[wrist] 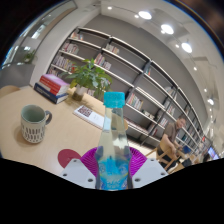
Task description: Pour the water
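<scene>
1. The gripper [112, 172] has its fingers clamped on a clear plastic water bottle with a light blue cap [113, 140], magenta pads [92, 158] pressing its lower body from both sides.
2. The bottle stands upright between the fingers, cap on, above the pale wooden worktop [60, 130].
3. Off to the left on the worktop sits a grey-green ceramic mug [34, 123], well apart from the bottle.
4. Beyond it: stacked books [52, 89], a leafy green potted plant [88, 75], and tall bookshelves [140, 75].

Tall bookshelves [120, 70] line the far wall under round ceiling lights [165, 30]; a potted plant [90, 75] and stacked books [52, 88] sit at the wooden table's [60, 135] far edge.
</scene>
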The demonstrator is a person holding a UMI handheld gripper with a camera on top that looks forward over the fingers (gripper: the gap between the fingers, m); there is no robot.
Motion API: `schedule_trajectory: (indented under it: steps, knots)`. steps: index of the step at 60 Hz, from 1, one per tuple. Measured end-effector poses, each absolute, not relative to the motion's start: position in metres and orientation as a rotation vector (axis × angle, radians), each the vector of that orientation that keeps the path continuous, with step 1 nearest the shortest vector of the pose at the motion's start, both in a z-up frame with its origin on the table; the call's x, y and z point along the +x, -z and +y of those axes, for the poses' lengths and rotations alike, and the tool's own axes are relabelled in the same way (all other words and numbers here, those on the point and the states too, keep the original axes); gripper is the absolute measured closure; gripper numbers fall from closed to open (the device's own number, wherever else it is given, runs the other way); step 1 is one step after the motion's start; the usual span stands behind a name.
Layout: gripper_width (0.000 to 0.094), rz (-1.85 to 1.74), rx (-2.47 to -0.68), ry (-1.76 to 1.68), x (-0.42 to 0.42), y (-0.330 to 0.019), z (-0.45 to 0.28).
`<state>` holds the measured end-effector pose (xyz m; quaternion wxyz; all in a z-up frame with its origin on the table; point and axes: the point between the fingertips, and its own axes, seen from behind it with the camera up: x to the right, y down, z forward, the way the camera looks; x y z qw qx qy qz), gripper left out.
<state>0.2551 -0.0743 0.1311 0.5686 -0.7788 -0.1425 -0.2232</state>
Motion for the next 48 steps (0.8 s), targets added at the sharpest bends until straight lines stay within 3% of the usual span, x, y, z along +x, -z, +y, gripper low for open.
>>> schedule_trajectory:
  steps: [24, 48]
  knots:
    - [0.0577, -1.244, -1.642, 1.206, 0.176, -0.167, -0.044]
    - [0.0569, -1.823, -1.114, 1.613, 0.119, -0.171, -0.005]
